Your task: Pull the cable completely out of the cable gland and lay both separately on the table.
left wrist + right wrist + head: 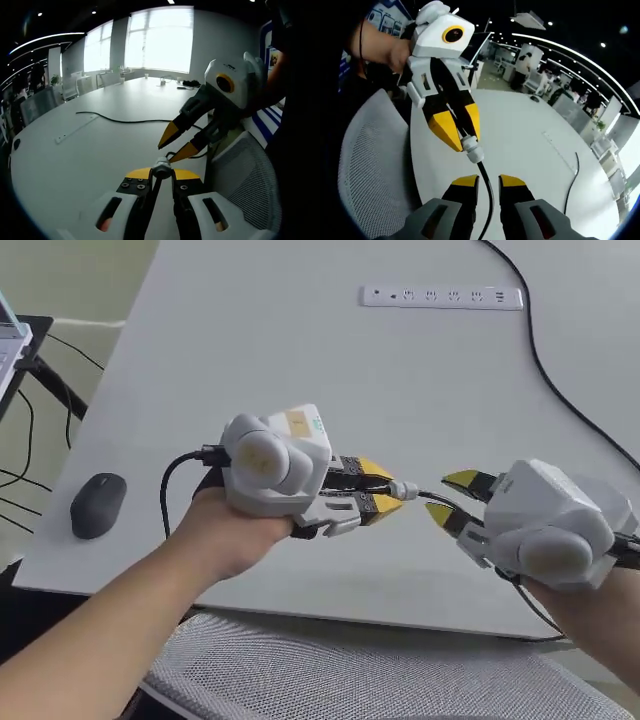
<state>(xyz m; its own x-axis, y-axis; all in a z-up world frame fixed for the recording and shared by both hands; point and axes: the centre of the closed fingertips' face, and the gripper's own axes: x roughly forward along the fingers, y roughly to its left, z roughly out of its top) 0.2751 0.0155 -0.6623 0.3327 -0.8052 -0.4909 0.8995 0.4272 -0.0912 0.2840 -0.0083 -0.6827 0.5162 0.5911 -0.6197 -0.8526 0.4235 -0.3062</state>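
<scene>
A white cable gland (403,490) sticks out from the yellow tips of my left gripper (385,488), which is shut on it above the table's front edge. From the gland a thin black cable (430,497) runs right, between the spread jaws of my right gripper (450,497), which is open. In the right gripper view the cable (487,195) passes down between my own tips (488,181), and the gland (471,146) hangs from the left gripper (460,131) above. In the left gripper view the gland (161,167) sits at my jaw tips, and the right gripper (173,146) faces it.
On the white table (300,360) a white power strip (442,297) lies at the back, and a black lead (560,390) runs down the right side. A dark mouse (98,504) rests near the front left corner. A grey mesh chair (330,670) is below the grippers.
</scene>
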